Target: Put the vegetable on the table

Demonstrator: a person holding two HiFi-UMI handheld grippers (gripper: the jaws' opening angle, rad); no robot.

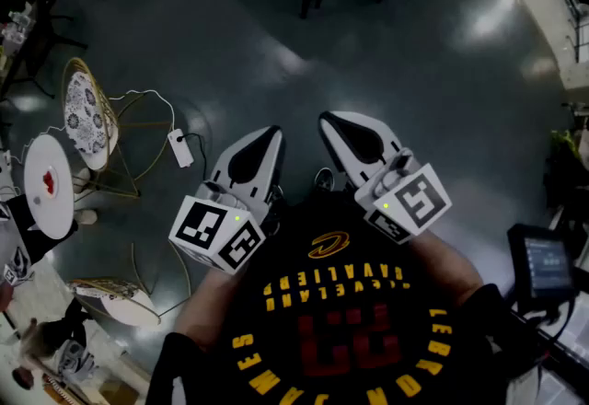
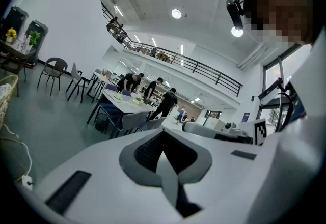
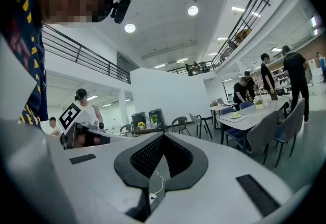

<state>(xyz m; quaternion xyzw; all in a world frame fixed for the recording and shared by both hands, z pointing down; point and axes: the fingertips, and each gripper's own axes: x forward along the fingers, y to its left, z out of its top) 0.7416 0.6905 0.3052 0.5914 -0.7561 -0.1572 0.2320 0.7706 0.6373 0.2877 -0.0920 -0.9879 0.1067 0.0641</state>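
Vegetable (image 1: 48,182): a small red thing, too small to be told for sure, is seen lying on a round white table (image 1: 55,210) at the far left of the head view. It is well apart from both grippers and is touched by neither.

The left gripper (image 1: 272,133) and the right gripper (image 1: 329,121) are held up side by side, close to the person's chest, over a dark grey floor (image 1: 304,53). A black shirt (image 1: 340,320) with yellow and red letters is seen just under them.

In the left gripper view, the left gripper (image 2: 163,135) is seen with its two jaws pressed together, and nothing is held between them. In the right gripper view, the right gripper (image 3: 163,139) is seen the same way: jaws together, with nothing between them.

Near the round white table, a gold wire frame (image 1: 90,113) with a dotted white cushion is seen. A thin white cable with a small white box (image 1: 181,148) lies on the floor beside it.

Far off, in both gripper views, long tables (image 2: 125,102) with chairs are seen, and people (image 3: 294,78) are standing by them.
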